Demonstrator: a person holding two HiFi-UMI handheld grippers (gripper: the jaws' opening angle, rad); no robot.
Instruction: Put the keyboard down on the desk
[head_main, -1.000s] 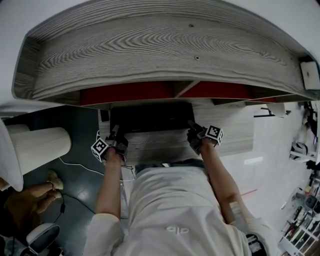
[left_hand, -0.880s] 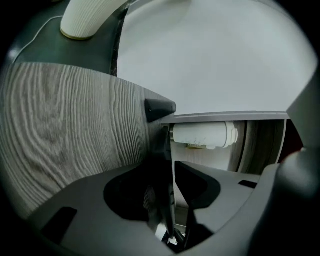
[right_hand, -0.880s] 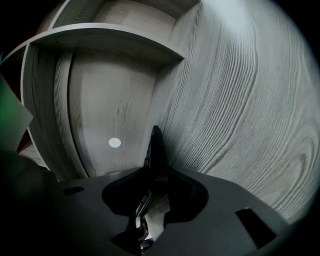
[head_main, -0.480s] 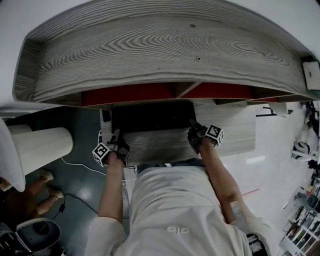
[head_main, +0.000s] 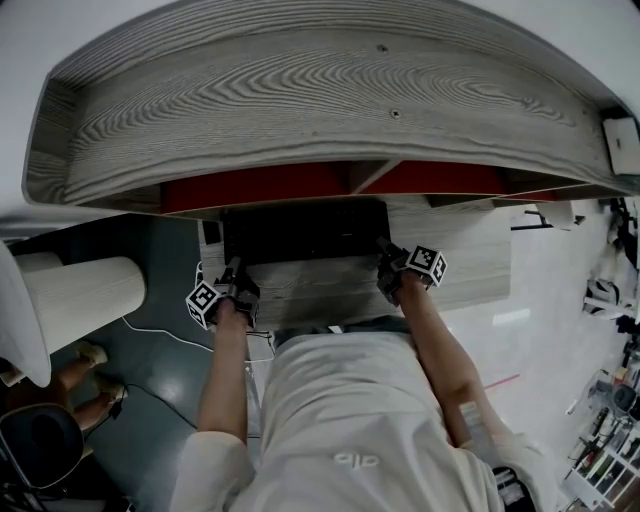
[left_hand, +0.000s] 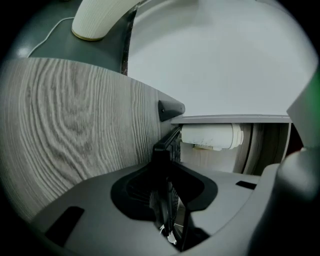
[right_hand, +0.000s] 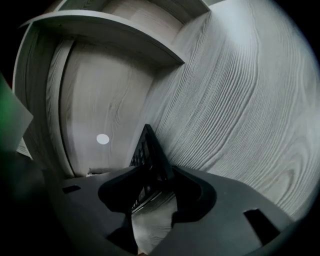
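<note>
Grey wood-grain desk (head_main: 460, 262). Black keyboard (head_main: 305, 232) on it toward back, far edge under overhanging wood-grain shelf (head_main: 300, 95). Whether keyboard lies fully flat: unclear.

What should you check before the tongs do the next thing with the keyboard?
1. Black flat keyboard is over the grey wood-grain desk: ok.
2. Keyboard lies flat on the desk: cannot tell.
3. Left tongs have just been closing around the keyboard's edge. Are they pinching firmly? Cannot tell.
4. Right tongs have just been opening, with the keyboard's corner loose between them and a gap showing: ok for letting go.
5. Both tongs are in front of the grey wood-grain shelf, not under it: ok.
</note>
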